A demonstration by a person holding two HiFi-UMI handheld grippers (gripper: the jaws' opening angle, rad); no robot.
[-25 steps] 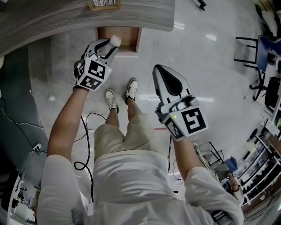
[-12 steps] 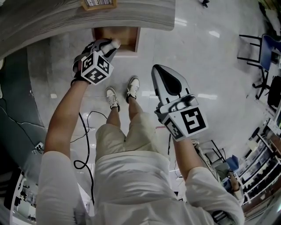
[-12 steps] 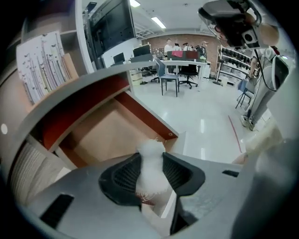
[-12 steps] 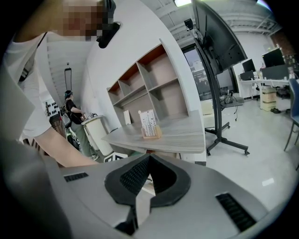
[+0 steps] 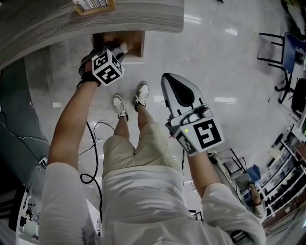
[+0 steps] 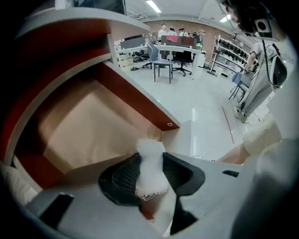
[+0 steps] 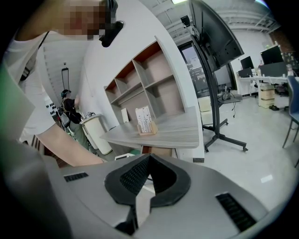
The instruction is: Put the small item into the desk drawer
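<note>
My left gripper [image 5: 121, 49] is shut on a small white fluffy item [image 5: 124, 46], which sticks out past the black pads [image 6: 174, 172]. In the left gripper view the item [image 6: 150, 164] hangs over the open desk drawer [image 6: 88, 122], whose brown bottom is bare. From the head view the drawer [image 5: 134, 40] shows under the edge of the grey wooden desk top [image 5: 134, 16], with the gripper tips at its front. My right gripper [image 5: 166, 79] is held lower in the picture, over the floor, shut with nothing in it [image 7: 148, 158].
A small wooden holder with cards [image 5: 93, 5] stands on the desk. The person's shoes [image 5: 142, 94] are just below the drawer. A black cable [image 5: 91, 158] lies on the floor at left. Chairs [image 5: 286, 52] and shelves stand far right.
The left gripper has gone down and tipped over toward the open drawer, carrying the white item; its marker cube has rolled. The right gripper has hardly moved.
</note>
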